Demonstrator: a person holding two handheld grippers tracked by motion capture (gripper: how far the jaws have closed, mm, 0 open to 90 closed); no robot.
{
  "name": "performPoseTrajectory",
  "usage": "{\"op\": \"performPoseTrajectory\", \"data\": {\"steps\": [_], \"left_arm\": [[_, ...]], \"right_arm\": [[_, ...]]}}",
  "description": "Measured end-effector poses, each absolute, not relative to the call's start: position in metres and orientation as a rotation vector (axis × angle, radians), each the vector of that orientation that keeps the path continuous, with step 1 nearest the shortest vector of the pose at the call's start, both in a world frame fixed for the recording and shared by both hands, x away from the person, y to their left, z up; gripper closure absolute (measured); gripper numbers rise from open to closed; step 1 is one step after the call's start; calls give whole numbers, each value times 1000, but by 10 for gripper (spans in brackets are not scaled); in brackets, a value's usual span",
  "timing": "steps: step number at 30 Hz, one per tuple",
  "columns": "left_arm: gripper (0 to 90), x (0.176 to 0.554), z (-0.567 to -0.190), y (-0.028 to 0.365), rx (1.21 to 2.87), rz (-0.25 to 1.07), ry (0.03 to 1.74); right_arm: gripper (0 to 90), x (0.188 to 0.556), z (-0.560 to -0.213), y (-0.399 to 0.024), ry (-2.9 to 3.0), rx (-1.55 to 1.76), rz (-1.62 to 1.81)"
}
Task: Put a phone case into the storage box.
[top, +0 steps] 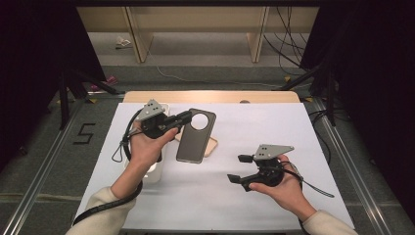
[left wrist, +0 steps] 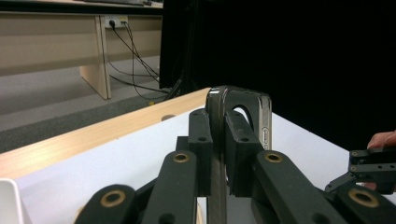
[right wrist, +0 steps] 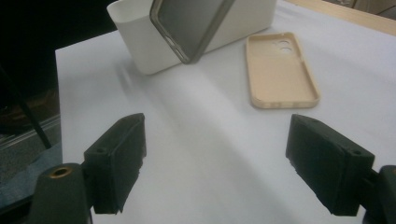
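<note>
Sitting at far left of table [top: 215,200]: white box [top: 152,172], partly under L forearm. Pinching dark phone [top: 195,137] by its top edge near round camera ring, L gripper [top: 182,119] holding it up off table, just above beige case [right wrist: 281,70] lying open side up. Hovering at right w/ jaws spread wide, nothing between: R gripper [top: 239,169].

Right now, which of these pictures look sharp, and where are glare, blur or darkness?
High view: evenly lit white table, black surroundings. Left gripper view: glare on the phone rim, near jaws soft. Right gripper view: soft focus; a blurred streak lies on the table before the beige case.
</note>
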State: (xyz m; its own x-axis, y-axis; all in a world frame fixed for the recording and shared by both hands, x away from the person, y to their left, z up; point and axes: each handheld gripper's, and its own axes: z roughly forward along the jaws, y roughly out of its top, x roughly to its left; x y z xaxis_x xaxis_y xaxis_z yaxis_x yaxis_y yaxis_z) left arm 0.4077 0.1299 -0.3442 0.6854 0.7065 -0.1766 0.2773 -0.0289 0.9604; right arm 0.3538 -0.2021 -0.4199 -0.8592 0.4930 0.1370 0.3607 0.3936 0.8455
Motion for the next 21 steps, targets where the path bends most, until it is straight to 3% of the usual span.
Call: {"op": "performPoseTrajectory", "data": {"steps": [21], "left_arm": [[817, 415, -325, 163, 1566, 478, 788]], "right_arm": [[180, 351, -420, -224, 2463, 826, 1471]]}}
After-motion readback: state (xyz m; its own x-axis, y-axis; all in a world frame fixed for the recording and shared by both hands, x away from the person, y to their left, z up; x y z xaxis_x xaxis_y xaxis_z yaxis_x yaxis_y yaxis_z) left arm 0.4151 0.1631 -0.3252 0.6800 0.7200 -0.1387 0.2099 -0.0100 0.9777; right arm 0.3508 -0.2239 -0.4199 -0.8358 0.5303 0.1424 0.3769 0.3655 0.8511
